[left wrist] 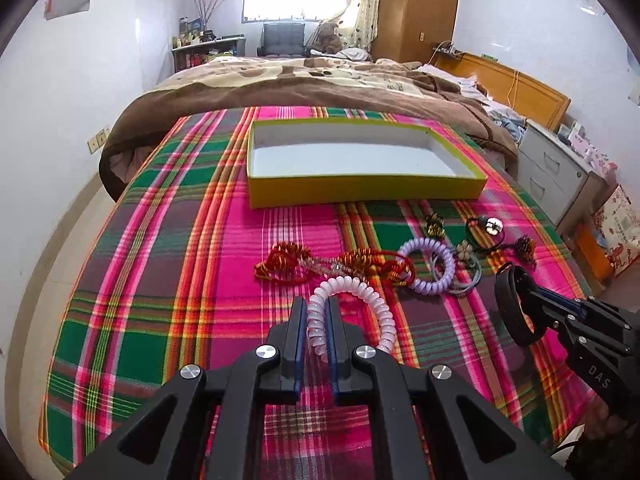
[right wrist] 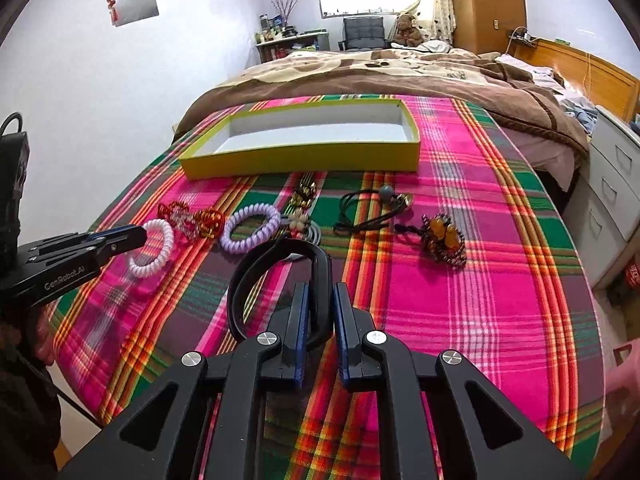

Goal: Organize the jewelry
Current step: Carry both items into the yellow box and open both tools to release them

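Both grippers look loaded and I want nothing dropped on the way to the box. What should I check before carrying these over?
1. Left gripper shut on pink coil bracelet: ok.
2. Right gripper shut on black band: ok.
3. Yellow box open, floor bare: ok.
4. Pink coil free of the red ornaments: cannot tell, they lie close.
5. Black band clear of the purple coil bracelet: ok.
6. Grip firm enough for lifting: cannot tell.

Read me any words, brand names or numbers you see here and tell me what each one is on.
"DAS": on the body of the right hand-held gripper.
"GenRobot.AI": on the side of the left hand-held gripper.
Shelf items by the far wall: labels too small to read.
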`<state>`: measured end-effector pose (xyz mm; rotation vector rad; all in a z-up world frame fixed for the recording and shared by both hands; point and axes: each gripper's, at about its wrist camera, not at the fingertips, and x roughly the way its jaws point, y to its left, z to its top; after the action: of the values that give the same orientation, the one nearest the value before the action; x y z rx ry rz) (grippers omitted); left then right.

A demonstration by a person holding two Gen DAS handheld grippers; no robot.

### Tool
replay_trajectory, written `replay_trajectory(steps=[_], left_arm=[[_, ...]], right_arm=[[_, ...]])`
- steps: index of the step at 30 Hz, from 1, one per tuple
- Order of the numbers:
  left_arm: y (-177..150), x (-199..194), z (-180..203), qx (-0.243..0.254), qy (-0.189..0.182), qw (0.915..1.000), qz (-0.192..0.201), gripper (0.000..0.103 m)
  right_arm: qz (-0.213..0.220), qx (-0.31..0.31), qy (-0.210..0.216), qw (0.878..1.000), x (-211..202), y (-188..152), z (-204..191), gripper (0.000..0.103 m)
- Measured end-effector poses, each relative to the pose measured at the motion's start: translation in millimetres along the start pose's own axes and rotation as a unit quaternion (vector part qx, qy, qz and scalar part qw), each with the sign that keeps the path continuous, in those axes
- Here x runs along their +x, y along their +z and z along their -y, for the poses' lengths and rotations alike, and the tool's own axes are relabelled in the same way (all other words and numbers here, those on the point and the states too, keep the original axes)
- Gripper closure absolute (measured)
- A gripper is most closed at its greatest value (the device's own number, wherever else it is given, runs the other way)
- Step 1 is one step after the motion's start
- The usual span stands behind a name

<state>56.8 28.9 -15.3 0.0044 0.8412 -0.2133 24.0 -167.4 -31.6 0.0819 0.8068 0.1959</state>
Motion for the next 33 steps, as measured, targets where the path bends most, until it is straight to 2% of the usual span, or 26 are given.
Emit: replay_trajectory(steps=[6,15,25,33], left_arm=[[18.6,-4.4,-2.4,-0.003,-0.007,0.9998,0.016,0.094],[67.7,6.4,-13.0,-0.019,-0.02,0.9989,0.038,0.094],[119.9,38.5,-27.2,-0.028,-0.016,0.9986,0.042,0.094],[151.0,80.8,-40.5,-0.036,-0.014,0.999,0.024,0.094]], right_arm=[[0.014,0.012,-0.006,1.0,-3.7,20.5,7.0,0.09],[0.029,0.012,-0.031,0.999,7.0,71.4,19.9,0.09],[0.017,0.017,-0.051,0.998,46.5,127.8,34.9,0.09],[-0.005,0.01,-0.069,0.998,89.0,160.1,44.6,0.09]])
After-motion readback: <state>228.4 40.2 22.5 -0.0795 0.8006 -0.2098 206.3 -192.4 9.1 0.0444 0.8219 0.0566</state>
